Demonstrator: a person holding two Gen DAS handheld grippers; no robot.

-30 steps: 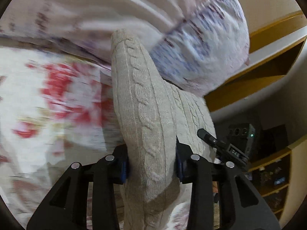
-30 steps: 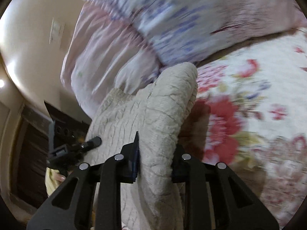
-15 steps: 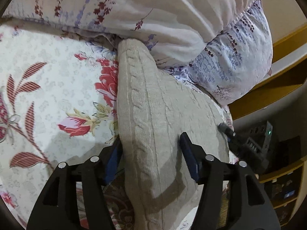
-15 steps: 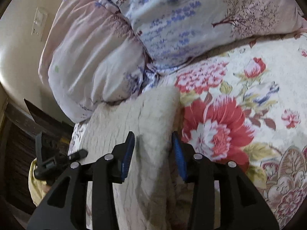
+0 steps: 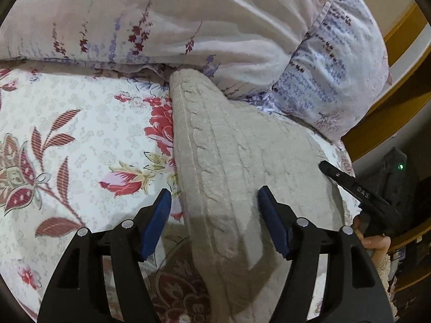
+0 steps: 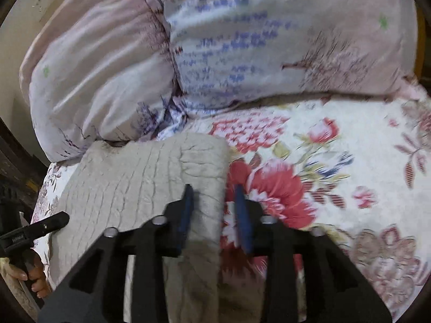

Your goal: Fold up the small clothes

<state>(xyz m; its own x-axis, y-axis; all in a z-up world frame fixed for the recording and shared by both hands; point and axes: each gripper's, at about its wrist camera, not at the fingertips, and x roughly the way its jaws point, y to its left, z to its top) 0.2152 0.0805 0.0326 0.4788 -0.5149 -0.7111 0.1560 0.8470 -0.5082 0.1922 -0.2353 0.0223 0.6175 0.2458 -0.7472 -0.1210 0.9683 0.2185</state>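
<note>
A beige cable-knit sweater [image 5: 229, 161] lies folded on the floral bedspread [image 5: 80, 134], its far end touching the pillows. My left gripper [image 5: 214, 204] is open, its blue pads on either side of the sweater's near folded edge, not pinching it. In the right wrist view the same sweater [image 6: 150, 177] lies flat. My right gripper [image 6: 214, 202] is open over the sweater's right edge, with the cloth lying between the jaws. The other gripper's tip shows at each view's edge.
Two large pillows [image 5: 188, 21] lean at the head of the bed, also in the right wrist view [image 6: 242, 40]. A wooden headboard and shelf [image 5: 398, 86] stand at right. A dark device with a green light [image 5: 398, 167] sits beyond the bed edge.
Both grippers held the sweater up one second ago. They have lowered it onto the bed, opened and let it go, and pulled back a little.
</note>
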